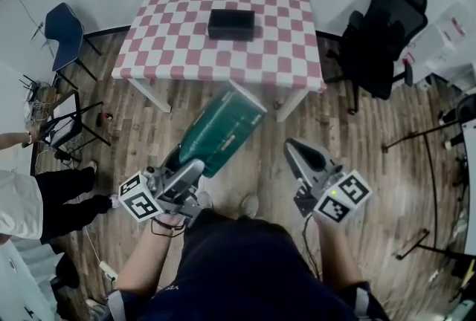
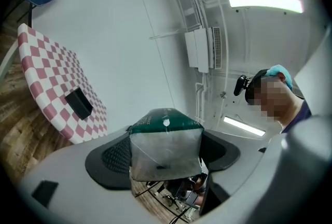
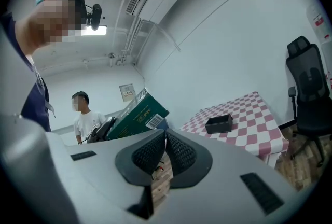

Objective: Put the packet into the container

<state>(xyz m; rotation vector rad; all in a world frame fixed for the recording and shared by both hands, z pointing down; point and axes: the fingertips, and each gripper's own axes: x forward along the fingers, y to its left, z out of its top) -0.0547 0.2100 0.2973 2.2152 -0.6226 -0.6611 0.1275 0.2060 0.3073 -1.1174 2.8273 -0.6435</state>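
Head view: left gripper (image 1: 195,167), jaws wide, clamps the green packet (image 1: 223,130), long axis aimed at the container (image 1: 231,24) well ahead; right gripper (image 1: 297,152) closed, empty

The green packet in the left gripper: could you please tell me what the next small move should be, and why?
Probably carry the green packet forward toward the black container. The left gripper is clamped on the packet, yet the container sits on the checked table, well ahead of it, so releasing here would likely miss.
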